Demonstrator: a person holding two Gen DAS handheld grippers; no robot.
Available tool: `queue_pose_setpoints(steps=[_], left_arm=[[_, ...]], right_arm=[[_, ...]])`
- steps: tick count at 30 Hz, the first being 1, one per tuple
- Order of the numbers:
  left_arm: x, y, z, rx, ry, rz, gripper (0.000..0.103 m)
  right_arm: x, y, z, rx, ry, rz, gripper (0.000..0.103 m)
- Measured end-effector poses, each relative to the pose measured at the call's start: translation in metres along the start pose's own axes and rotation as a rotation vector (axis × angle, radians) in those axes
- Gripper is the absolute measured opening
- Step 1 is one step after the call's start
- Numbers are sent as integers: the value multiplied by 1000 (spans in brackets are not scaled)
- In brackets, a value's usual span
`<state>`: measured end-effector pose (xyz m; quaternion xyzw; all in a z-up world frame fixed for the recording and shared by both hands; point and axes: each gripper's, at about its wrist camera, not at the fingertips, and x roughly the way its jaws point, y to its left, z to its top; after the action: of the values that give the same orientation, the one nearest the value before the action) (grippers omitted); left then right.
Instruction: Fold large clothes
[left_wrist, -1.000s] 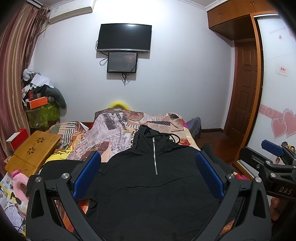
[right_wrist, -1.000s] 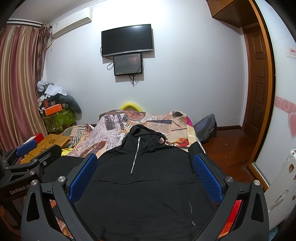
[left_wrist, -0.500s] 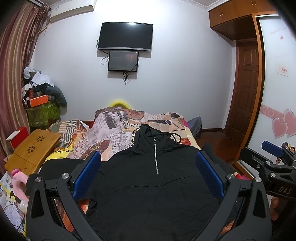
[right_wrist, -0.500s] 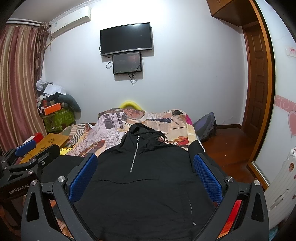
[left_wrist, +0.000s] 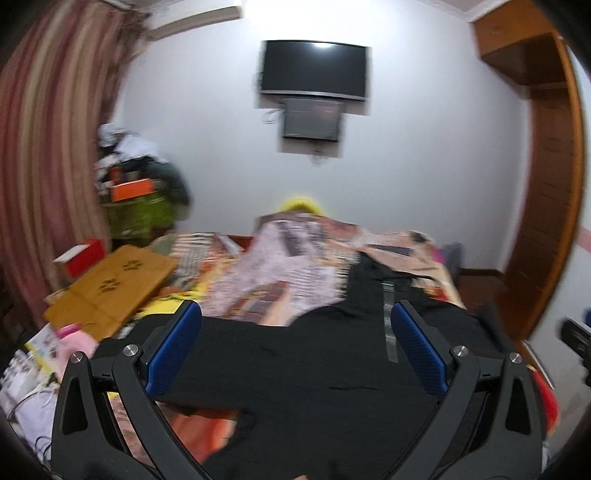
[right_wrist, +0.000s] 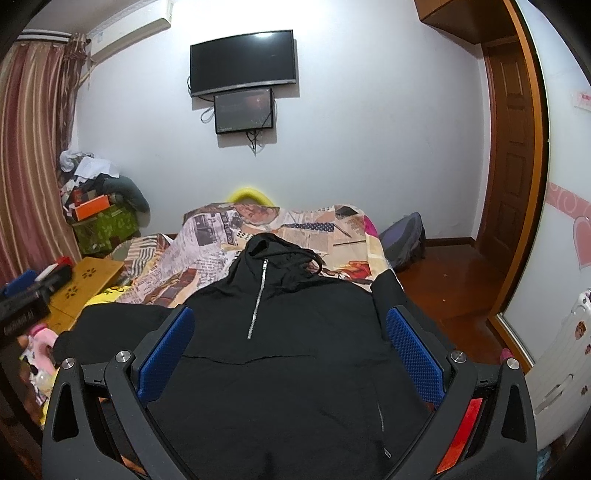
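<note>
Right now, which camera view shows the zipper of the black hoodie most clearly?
The right wrist view. There the zipper is sharp and fully visible, running down from the collar of the black hoodie. In the left wrist view the zipper is smeared by motion blur and sits close beside one blue finger pad.

wooden tray (right_wrist: 86, 284) crowds hoodie's (right_wrist: 280, 350) left

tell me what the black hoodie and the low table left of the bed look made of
Black hoodie: looks like soft matte knit, probably cotton fleece; it lies limp with shallow creases, and its short zipper glints like metal. Low table: seems to be light wood or bamboo, with a smooth tan top and flower-shaped cutouts.
</note>
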<state>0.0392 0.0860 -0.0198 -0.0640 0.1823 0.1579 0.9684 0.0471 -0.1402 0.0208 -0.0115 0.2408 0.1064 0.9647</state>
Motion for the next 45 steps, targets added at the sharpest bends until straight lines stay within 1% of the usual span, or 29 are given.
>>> queue_pose_setpoints(steps=[3,5,6,9,11,13,15,18,22,24,26,27,29,32,34,37,40,42,43,44,45], left_arm=[[20,36,1,-58,17,83,103],[36,64,-2,-102,39,150,103],[42,75,-5,-117,49,172,103],[67,118,-20,-162,107,273,103],[81,143,-33,-194,156,315,103],[97,165,-46,-232,214,336,103],[116,195,-64,-308,286,330,103],[134,228,-89,-415,369,317,103],[148,249,-115,-496,451,304,98],[156,260,-128,-554,487,261,96],[165,270,-143,-630,522,210,91],[166,275,-146,-659,534,193,89],[174,284,-161,-752,558,132,81],[185,294,-179,-852,585,68,71],[191,299,-187,-910,587,28,71],[195,305,-191,-969,569,2,71],[205,312,-190,-974,562,16,66],[211,313,-186,-952,562,51,62],[213,313,-183,-937,563,82,56],[214,312,-180,-912,565,113,48],[215,307,-175,-857,573,168,42]], right_arm=[[8,-2,-1,0,19,-10,103],[14,-2,-2,-2,35,-20,103],[17,-3,-2,-2,42,-24,103],[27,-4,-3,-3,70,-37,103],[34,-5,-3,2,92,-43,103],[39,-6,-4,8,109,-43,103],[46,-6,-5,14,127,-43,103],[55,-5,-5,13,153,-46,103],[64,-2,-7,6,183,-45,103],[69,0,-6,3,195,-39,103],[74,2,-6,0,208,-31,103],[76,3,-6,-2,214,-27,103],[80,5,-6,-4,222,-20,103],[83,8,-7,-10,227,-15,103],[85,9,-7,-14,228,-15,103],[85,10,-7,-18,231,-18,103],[85,9,-5,-14,233,-20,103],[85,8,-5,-9,234,-20,103],[84,7,-5,-5,233,-17,103],[85,7,-5,-3,232,-17,103],[84,6,-5,2,232,-16,103]])
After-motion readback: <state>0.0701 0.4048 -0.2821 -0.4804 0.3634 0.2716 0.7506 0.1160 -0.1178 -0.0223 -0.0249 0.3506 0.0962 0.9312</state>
